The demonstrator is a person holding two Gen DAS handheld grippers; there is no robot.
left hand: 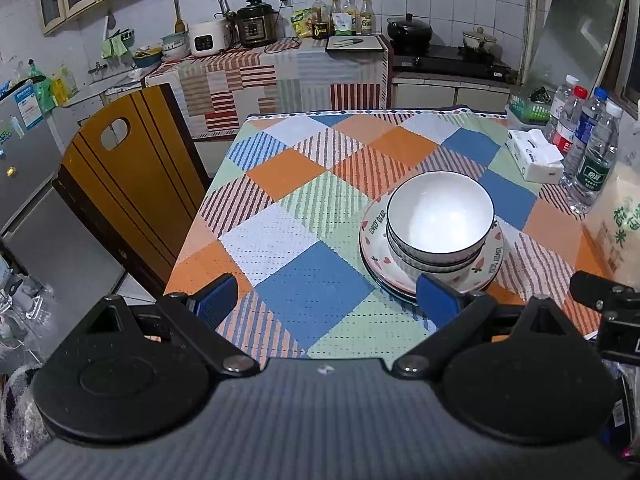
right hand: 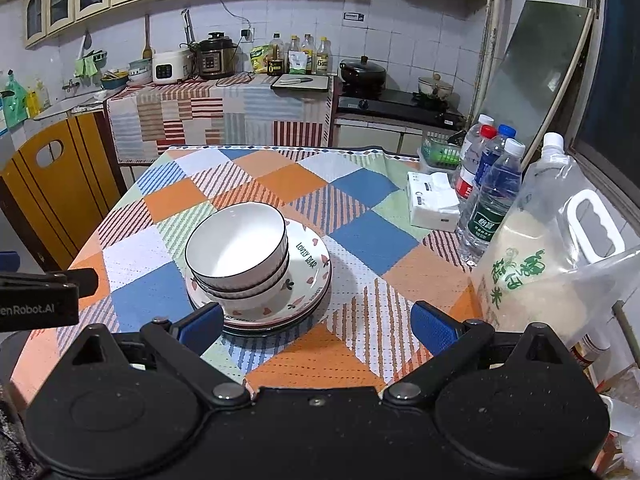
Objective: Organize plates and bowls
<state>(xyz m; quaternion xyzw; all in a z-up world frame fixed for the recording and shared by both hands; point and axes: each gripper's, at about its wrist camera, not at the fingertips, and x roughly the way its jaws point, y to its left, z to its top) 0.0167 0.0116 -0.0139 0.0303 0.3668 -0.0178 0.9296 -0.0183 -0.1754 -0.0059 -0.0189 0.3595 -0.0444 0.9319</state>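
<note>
Left wrist view: left hand-held gripper (left hand: pixel 326 302) and right hand-held gripper (right hand: pixel 316 324) are both hovering wide apart, empty, near stacked bowls (left hand: pixel 440 216) sitting on plates (left hand: pixel 372 240).

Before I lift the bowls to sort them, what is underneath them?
The bowls sit on a heart-patterned plate; darker rims show beneath it. How many plates, I cannot tell.

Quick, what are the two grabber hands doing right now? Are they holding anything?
Left gripper: open, holding nothing, beside the stacked bowls.
Right gripper: open, holding nothing, over the tablecloth.
</note>
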